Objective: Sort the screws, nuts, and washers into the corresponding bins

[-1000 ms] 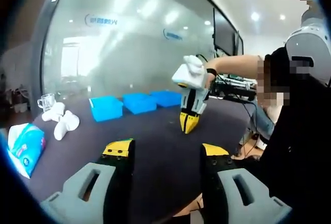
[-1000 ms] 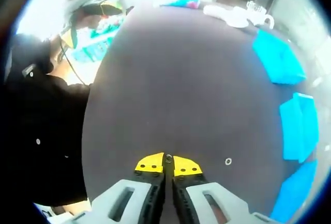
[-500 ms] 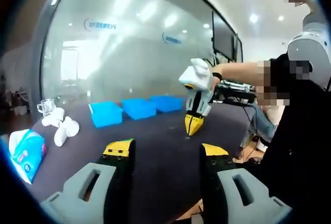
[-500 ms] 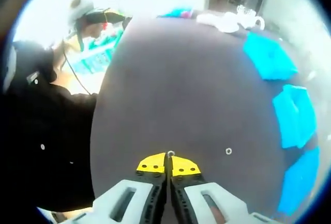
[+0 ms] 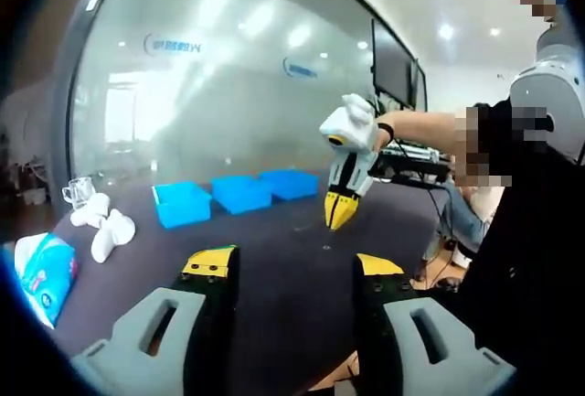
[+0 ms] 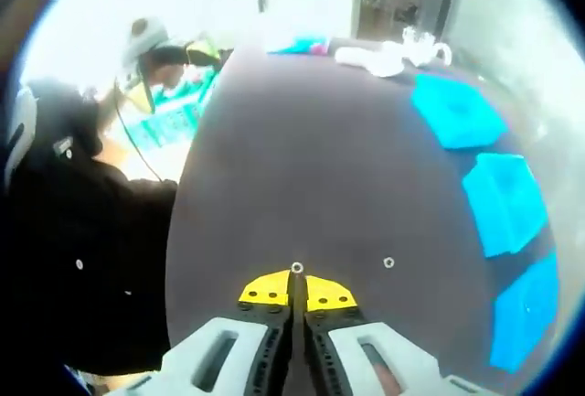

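Note:
My right gripper point(image 6: 297, 279) is shut, and a small metal ring point(image 6: 297, 268), a washer or a nut, sits pinched at its yellow tips. In the left gripper view the right gripper point(image 5: 339, 218) hangs tips-down a little above the dark table point(image 5: 274, 240), held by a person's hand. A second small ring point(image 6: 388, 262) lies on the table just right of the tips. Three blue bins point(image 6: 457, 111) point(image 6: 505, 199) point(image 6: 526, 309) line the table's right side; they also stand in a row point(image 5: 183, 204) at the far edge. My left gripper point(image 5: 294, 266) is open and holds nothing.
White crumpled objects point(image 5: 105, 231) and a glass cup point(image 5: 78, 193) sit at the far left of the table, with a blue tissue pack point(image 5: 41, 268) nearer. The person in black point(image 5: 521, 231) stands at the table's right edge. A glass wall rises behind the bins.
The right gripper has risen off the table, staying shut with the small ring at its tips. The left gripper has kept open and still.

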`<state>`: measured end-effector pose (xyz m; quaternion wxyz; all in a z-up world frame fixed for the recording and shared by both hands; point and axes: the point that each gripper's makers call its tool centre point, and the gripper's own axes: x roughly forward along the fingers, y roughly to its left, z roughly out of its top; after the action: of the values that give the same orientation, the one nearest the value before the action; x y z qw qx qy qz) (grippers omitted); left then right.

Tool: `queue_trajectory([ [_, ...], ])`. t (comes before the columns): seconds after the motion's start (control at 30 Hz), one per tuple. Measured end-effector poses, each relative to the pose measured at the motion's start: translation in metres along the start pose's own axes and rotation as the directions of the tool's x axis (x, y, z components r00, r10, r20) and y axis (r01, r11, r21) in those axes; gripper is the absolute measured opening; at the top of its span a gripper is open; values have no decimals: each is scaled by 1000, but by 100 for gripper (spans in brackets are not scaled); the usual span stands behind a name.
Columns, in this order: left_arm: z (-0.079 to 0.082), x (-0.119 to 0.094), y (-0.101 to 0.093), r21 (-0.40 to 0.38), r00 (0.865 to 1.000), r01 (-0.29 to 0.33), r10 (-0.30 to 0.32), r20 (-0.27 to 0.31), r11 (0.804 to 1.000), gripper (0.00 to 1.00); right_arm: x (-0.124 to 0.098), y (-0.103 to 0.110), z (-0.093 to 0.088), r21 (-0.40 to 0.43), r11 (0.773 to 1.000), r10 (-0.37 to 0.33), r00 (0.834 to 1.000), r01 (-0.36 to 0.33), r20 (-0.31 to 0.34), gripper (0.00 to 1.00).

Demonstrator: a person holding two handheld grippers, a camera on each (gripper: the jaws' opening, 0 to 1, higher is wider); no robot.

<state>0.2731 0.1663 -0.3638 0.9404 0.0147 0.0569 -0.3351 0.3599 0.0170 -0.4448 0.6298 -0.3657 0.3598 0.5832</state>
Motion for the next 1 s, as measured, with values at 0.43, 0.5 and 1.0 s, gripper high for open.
queue_trajectory([
  [0.43,-5,-1,-1,-14,1000,-1,1,-7,1000,48,22,6,-1,-124,991,34,993,-49,-117,11],
  [0.5,-6,-1,-1,-17,1000,-3,2,-7,1000,48,23,5,1,-122,991,41,992,-56,-119,11],
  [1.0,-8,0,1,-31,1000,-8,8,-7,999,47,28,0,-5,-106,989,85,982,-104,-169,6],
])
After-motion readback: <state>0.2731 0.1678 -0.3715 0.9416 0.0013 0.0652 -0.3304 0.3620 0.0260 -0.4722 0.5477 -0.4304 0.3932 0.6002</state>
